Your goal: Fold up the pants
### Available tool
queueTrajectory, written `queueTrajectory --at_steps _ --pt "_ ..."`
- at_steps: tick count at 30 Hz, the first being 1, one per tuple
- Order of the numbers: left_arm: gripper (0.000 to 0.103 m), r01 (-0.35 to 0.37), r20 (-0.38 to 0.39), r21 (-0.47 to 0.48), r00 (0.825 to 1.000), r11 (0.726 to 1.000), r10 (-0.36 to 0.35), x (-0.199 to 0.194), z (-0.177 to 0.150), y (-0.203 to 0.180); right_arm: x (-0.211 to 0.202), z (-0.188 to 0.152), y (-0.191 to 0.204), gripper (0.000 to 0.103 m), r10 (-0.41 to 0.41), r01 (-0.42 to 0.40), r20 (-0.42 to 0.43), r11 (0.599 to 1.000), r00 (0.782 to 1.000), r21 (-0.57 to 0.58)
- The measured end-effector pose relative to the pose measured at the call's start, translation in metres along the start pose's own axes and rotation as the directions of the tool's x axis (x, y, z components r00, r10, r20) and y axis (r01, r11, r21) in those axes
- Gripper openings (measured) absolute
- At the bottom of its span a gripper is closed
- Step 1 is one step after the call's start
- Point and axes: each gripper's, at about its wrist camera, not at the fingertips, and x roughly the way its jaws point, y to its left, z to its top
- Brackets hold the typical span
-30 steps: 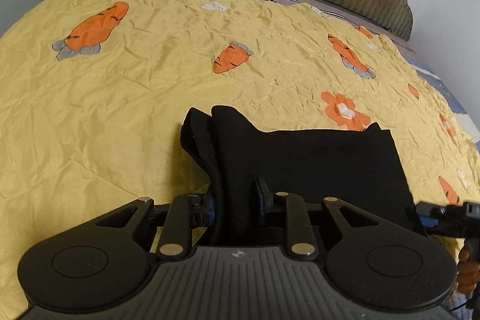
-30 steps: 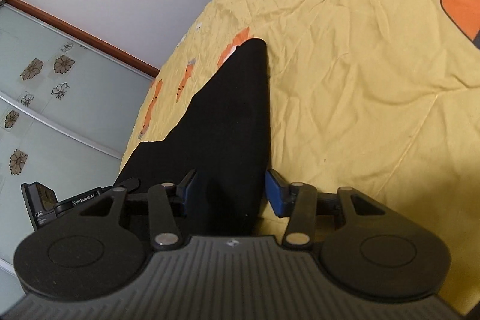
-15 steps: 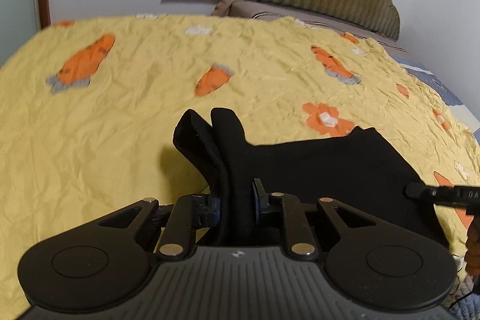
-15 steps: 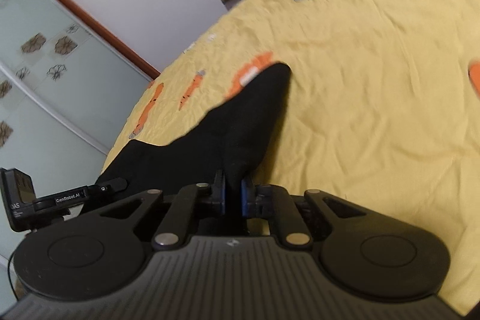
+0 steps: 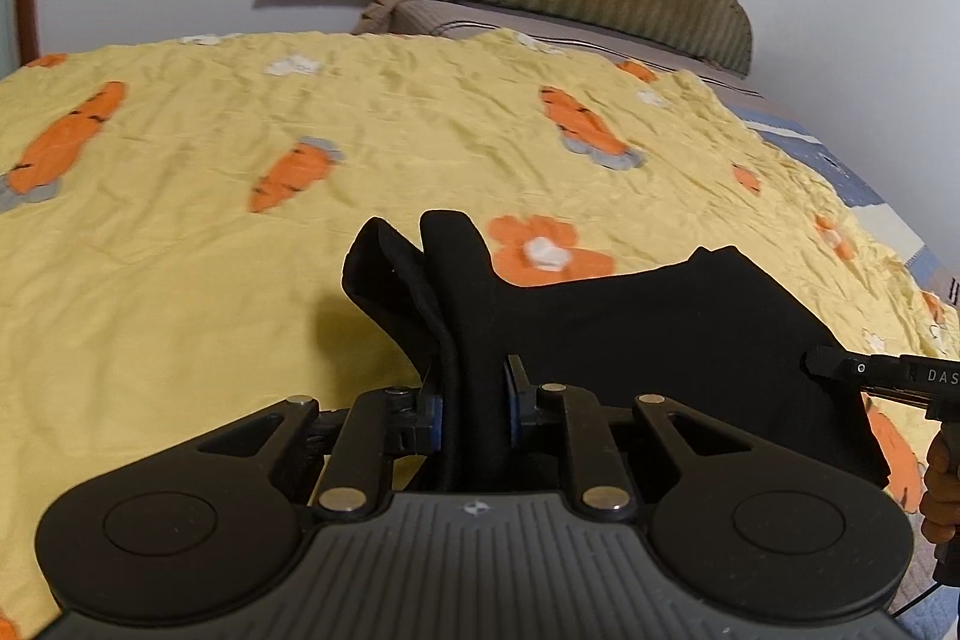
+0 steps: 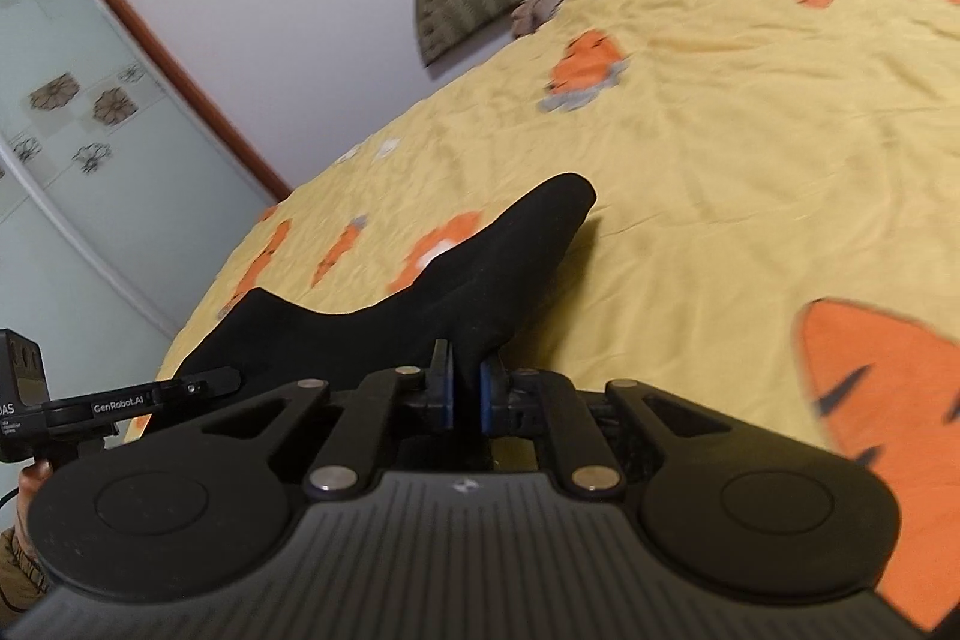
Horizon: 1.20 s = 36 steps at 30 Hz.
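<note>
1. Location: black pants (image 5: 660, 334) on the yellow carrot-print bedspread (image 5: 180, 280), near its front edge, partly folded into a thick panel. One end lifted clear of the bedspread in each gripper, middle sagging between the two.
2. Left gripper (image 5: 474, 415): pads pinching a bunched, multi-layer edge of the pants. Cloth fills the narrow gap between the pads and stands up beyond them in two rounded lobes.
3. Right gripper (image 6: 465, 391): pads pressed nearly together on a thin fold of the same pants (image 6: 420, 304). Corner of cloth projects forward past the tips, drooping only slightly.
4. Handling, judged from the drape: soft, limp, light. No stiffness to carry a shape unsupported; expect sag across any unsupported span and collapse of layers when released.
5. Surface appears matte knit, so likely not slippery against the pads. Layers may still slide against one another; a thin pinch may catch the top layer only.
6. Not fragile. Firm clamping acceptable.
7. Hold points: grip at the two corners of one short edge, through all layers, well onto the cloth and not at the very rim.
8. Keep the span between the grippers taut during transfer to prevent wrinkling.
9. Bedspread is itself creased and soft; avoid pinching it together with the pants.
</note>
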Motion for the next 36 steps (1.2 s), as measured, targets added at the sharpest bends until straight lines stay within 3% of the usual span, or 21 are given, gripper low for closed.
queueTrajectory --at_steps 5,10,14,23,28,33,36 --pt "0.017 0.018 -0.011 0.024 1.000 1.000 -0.017 0.013 -0.001 -0.019 -0.019 0.005 -0.022 0.009 -0.046 0.045 0.030 0.999 0.999 0.023" --pt "0.017 -0.018 -0.027 0.043 0.999 0.999 0.019 0.022 -0.007 -0.021 -0.026 -0.001 -0.041 0.009 -0.077 0.075 0.025 0.996 0.997 0.054" --pt "0.017 -0.019 -0.040 0.026 0.999 0.999 0.020 0.023 -0.007 -0.016 -0.012 -0.013 -0.034 0.010 -0.150 0.149 -0.014 0.988 0.989 -0.029" --pt "0.019 -0.078 -0.040 0.066 0.996 0.995 0.081 0.023 -0.008 -0.027 -0.009 -0.016 -0.034 0.010 -0.168 0.167 -0.015 0.985 0.986 -0.047" --pt "0.024 -0.106 -0.044 0.084 0.993 0.991 0.110 0.024 -0.009 -0.029 -0.010 -0.015 -0.027 0.026 -0.233 0.231 -0.007 0.967 0.972 -0.106" --pt "0.031 -0.121 -0.042 0.077 0.991 0.990 0.125 0.023 -0.010 -0.026 -0.023 -0.004 -0.011 0.027 -0.301 0.312 0.083 0.932 0.950 -0.185" --pt "0.038 -0.161 -0.029 0.098 0.986 0.982 0.164 0.021 -0.011 -0.027 -0.019 0.002 0.006 0.033 -0.291 0.309 0.108 0.916 0.951 -0.256"
